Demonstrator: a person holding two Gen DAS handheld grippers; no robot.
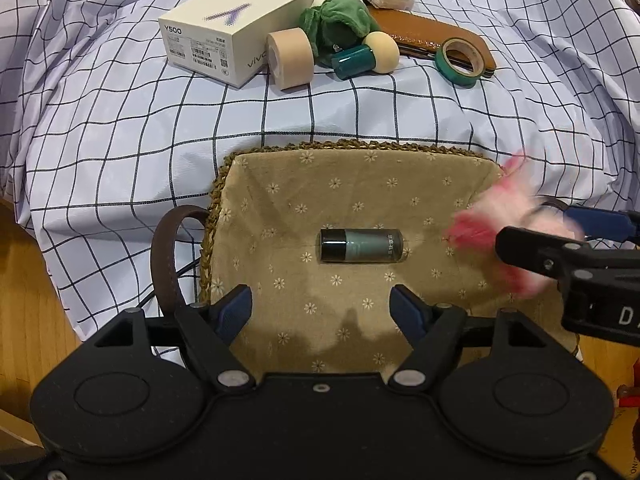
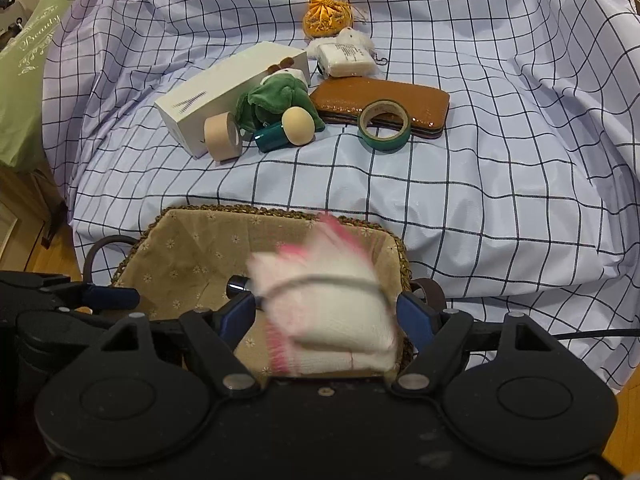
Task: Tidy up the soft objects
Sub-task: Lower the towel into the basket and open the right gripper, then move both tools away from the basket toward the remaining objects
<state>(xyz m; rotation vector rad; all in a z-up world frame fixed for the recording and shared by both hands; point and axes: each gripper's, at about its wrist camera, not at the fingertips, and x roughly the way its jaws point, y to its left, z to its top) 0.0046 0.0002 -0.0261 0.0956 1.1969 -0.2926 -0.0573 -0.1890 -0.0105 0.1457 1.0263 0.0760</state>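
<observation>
A woven basket (image 1: 224,184) with floral beige lining sits at the near edge of the checked cloth; it also shows in the right wrist view (image 2: 280,213). A dark bottle (image 1: 360,245) lies in it. My left gripper (image 1: 322,310) is open and empty over the basket's near side. A white and pink soft bundle (image 2: 332,312) sits blurred between the wide-apart fingers of my right gripper (image 2: 326,314), over the basket's right rim; the left wrist view shows the bundle (image 1: 508,220) too. A green plush toy (image 2: 272,98) lies further back.
On the cloth behind the basket lie a white phone box (image 2: 224,88), a beige tape roll (image 2: 222,136), a teal bottle with a round cream cap (image 2: 286,130), a green tape ring (image 2: 384,124), a brown case (image 2: 380,100), a white plush (image 2: 346,56) and an orange pouch (image 2: 326,18).
</observation>
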